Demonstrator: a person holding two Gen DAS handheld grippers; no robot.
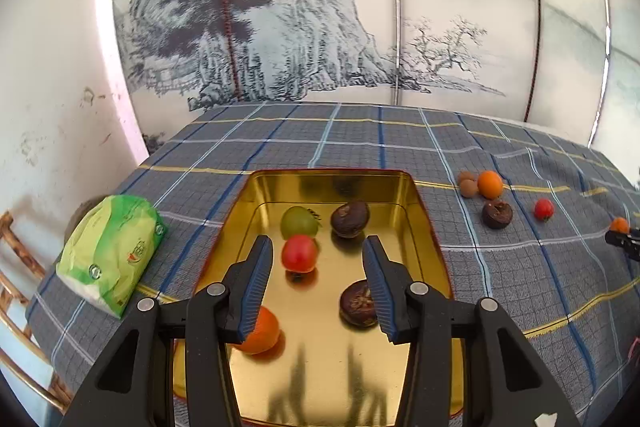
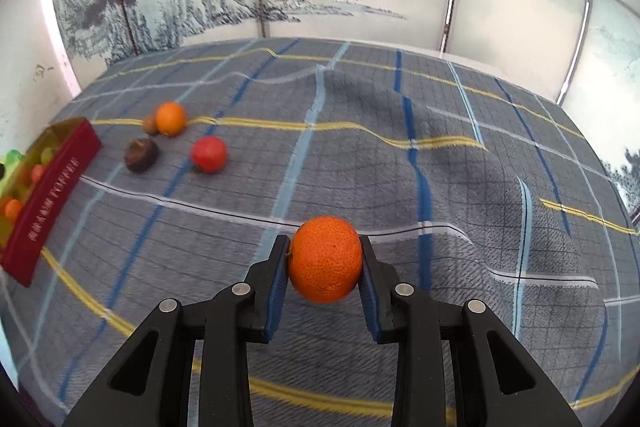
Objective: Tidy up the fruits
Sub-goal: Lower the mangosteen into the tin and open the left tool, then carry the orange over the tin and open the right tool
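My left gripper (image 1: 318,247) is open and empty above a gold tin tray (image 1: 424,211). The tray holds a green fruit (image 1: 298,222), a red fruit (image 1: 299,253), two dark brown fruits (image 1: 350,219) (image 1: 356,303) and an orange (image 1: 262,333). My right gripper (image 2: 325,245) is shut on an orange mandarin (image 2: 325,259), held just above the cloth. Loose on the plaid cloth lie an orange (image 2: 171,118), small brown fruits (image 2: 150,125), a dark brown fruit (image 2: 141,155) and a red fruit (image 2: 208,153). The tray's red outer wall (image 2: 52,195) shows at the left of the right wrist view.
A green plastic packet (image 1: 110,251) lies left of the tray near the table edge. A wicker chair (image 1: 16,267) stands at far left. A painted folding screen (image 1: 280,27) backs the table. The cloth (image 2: 440,167) is wrinkled on the right.
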